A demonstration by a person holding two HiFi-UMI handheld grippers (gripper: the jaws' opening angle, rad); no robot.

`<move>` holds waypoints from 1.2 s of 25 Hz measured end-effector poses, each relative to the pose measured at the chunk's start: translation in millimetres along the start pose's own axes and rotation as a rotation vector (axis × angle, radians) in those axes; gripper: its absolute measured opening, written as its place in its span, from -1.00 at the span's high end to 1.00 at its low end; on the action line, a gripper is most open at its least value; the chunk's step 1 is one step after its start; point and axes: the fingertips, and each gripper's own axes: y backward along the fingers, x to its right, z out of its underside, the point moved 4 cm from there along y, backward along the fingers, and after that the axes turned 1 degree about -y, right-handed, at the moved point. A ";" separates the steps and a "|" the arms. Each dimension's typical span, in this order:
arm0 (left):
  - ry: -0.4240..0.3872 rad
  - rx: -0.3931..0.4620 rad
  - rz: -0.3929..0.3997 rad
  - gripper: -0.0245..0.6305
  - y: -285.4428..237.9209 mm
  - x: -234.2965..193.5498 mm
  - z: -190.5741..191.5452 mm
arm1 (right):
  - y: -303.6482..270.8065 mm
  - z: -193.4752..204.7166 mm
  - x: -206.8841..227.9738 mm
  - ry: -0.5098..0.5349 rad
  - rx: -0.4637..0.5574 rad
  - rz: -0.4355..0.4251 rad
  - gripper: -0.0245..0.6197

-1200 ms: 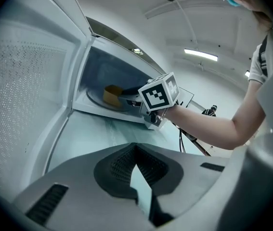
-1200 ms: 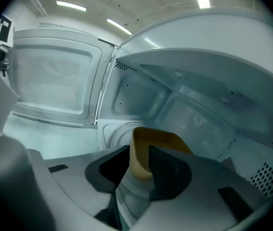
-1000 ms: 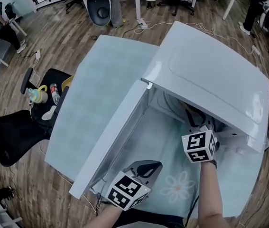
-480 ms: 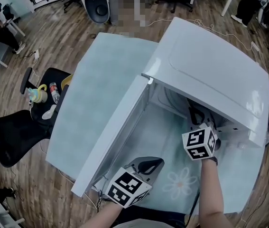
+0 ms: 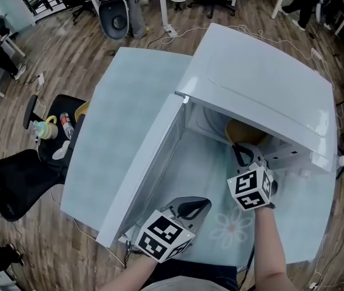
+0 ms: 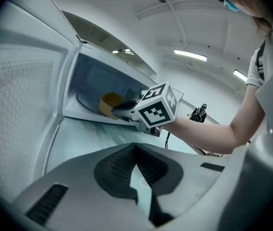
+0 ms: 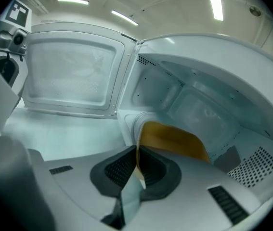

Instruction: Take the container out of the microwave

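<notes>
As right gripper [image 7: 137,150] just closed on container [image 7: 175,141] rim, seemingly inside microwave [image 7: 199,95]

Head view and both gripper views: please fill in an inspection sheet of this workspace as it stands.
Surface: pale blue table with a flower print, carrying the white microwave.
Job's things: microwave door swung open; yellow container inside the cavity.
Clutter: nothing seen on the table.
Grippers: right gripper reaches into the cavity and its jaws have just closed on the container's wall; left gripper has its jaws together, empty, over the table in front of the door.
Cables: white cables lying on the floor.
Surroundings: wooden floor, office chair, more desks beyond.
</notes>
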 end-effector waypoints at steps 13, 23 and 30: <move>-0.105 -0.009 0.101 0.89 15.9 17.3 3.6 | 51.0 -7.9 -55.8 -0.136 0.057 -0.060 0.83; -0.138 -0.005 0.129 0.89 30.7 40.6 4.8 | 107.9 -9.2 -85.1 -0.338 0.148 -0.149 0.83; -0.141 0.015 0.035 0.89 31.3 47.3 0.8 | 134.3 -8.5 -94.0 -0.373 0.241 -0.216 0.83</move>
